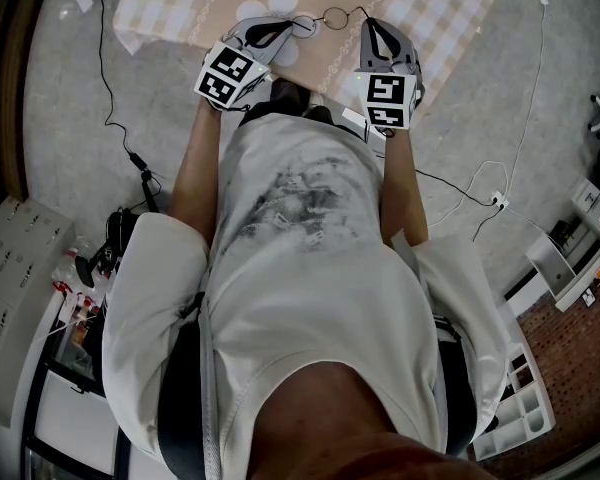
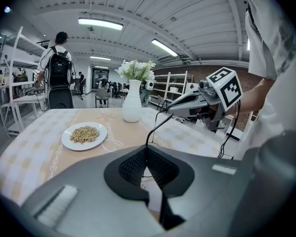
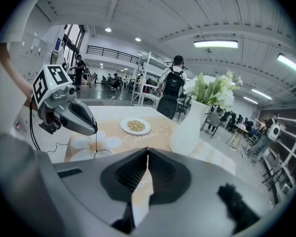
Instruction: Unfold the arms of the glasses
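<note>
Thin wire-framed glasses (image 1: pixel 330 14) with round lenses hang over the near edge of the table (image 1: pixel 170 8), held between both grippers. My left gripper (image 1: pixel 306 26) is shut on the frame's left side. In the left gripper view a thin black arm (image 2: pixel 158 125) runs from its shut jaws (image 2: pixel 147 149) up to the right gripper's tip (image 2: pixel 170 110). My right gripper (image 1: pixel 366 22) is shut on the glasses' right side. The right gripper view shows its jaws (image 3: pixel 147 154) pressed together, and the left gripper (image 3: pixel 94 131) with a wire and lens ring (image 3: pixel 102 152) hanging under it.
A white vase of flowers (image 2: pixel 131 105) and a white plate of grains (image 2: pixel 84 136) stand on the checked tablecloth beyond the glasses. Cables (image 1: pixel 110 88) trail over the floor on both sides. A person with a backpack (image 2: pixel 59 78) stands far off by the shelving.
</note>
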`<action>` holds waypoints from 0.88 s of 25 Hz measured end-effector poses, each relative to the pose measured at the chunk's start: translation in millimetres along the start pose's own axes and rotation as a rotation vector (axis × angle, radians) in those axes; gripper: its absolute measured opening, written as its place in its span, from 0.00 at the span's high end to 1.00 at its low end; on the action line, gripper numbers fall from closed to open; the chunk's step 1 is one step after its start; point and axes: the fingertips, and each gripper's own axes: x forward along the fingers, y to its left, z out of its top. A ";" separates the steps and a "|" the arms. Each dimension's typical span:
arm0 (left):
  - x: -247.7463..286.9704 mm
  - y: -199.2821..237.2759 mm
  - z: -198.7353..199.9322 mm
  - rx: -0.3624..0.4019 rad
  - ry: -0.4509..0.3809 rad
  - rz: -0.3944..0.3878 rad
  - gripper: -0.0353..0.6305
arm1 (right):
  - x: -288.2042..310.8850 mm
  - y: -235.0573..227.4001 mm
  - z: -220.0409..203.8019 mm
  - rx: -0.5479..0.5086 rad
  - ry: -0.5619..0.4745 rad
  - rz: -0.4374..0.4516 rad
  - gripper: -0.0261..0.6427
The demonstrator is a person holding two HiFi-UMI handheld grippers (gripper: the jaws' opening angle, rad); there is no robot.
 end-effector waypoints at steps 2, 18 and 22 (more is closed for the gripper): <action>0.2 0.8 -1.8 0.004 0.002 0.000 0.93 | 0.4 0.6 -0.4 -0.002 -0.001 0.000 0.93; 2.3 1.3 0.4 -0.002 0.003 -0.005 0.93 | 0.6 -1.4 0.6 -0.008 -0.001 -0.004 0.93; 4.4 0.8 -1.7 0.012 0.013 -0.015 0.93 | 0.2 -4.1 1.2 -0.011 -0.002 -0.006 0.93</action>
